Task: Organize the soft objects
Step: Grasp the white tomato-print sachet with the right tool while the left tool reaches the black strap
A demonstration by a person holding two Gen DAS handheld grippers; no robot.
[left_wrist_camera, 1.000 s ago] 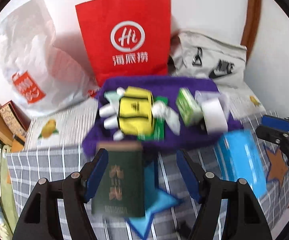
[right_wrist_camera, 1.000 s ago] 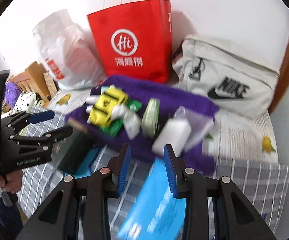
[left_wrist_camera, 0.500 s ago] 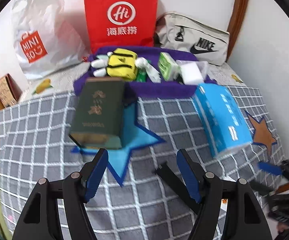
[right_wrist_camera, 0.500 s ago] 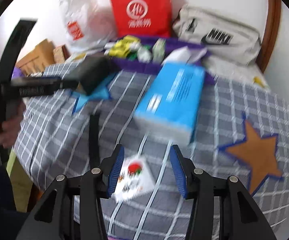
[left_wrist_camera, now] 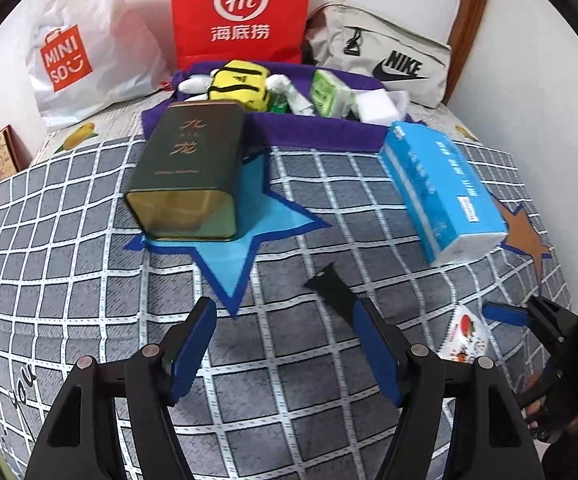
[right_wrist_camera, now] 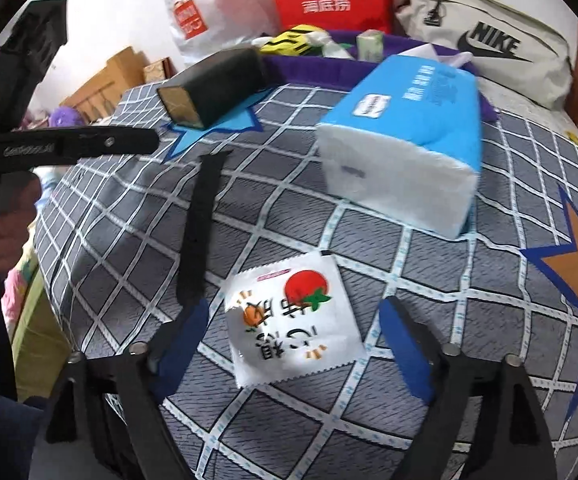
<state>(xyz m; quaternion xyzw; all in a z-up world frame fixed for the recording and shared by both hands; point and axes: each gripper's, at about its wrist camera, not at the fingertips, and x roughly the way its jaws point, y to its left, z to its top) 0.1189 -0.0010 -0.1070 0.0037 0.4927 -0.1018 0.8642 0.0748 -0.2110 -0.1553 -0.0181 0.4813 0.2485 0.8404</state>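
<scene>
A white snack packet (right_wrist_camera: 295, 320) with a tomato print lies flat on the checked cloth. My right gripper (right_wrist_camera: 293, 344) straddles it, jaws opening, and the pads do not touch it. The same packet (left_wrist_camera: 465, 336) shows at the lower right of the left wrist view. My left gripper (left_wrist_camera: 285, 348) hovers open over bare cloth, nothing between its fingers. A black strap (left_wrist_camera: 329, 288) lies just ahead of its right finger. A blue tissue pack (left_wrist_camera: 441, 188) and a dark green tin (left_wrist_camera: 189, 168) lie further back. A purple tray (left_wrist_camera: 329, 132) holds a yellow plush (left_wrist_camera: 241, 86) and small packs.
Behind the tray stand a red paper bag (left_wrist_camera: 241, 12), a white Miniso bag (left_wrist_camera: 73, 56) and a beige Nike pouch (left_wrist_camera: 389, 60) against the wall. A hand (right_wrist_camera: 5, 232) holds the left gripper past the cloth's left edge. Cardboard boxes (right_wrist_camera: 105, 84) sit beyond that.
Both grippers have drawn back from the purple tray and sunk toward the near part of the checked cloth. The right jaws have widened, and the white packet now lies between them.
</scene>
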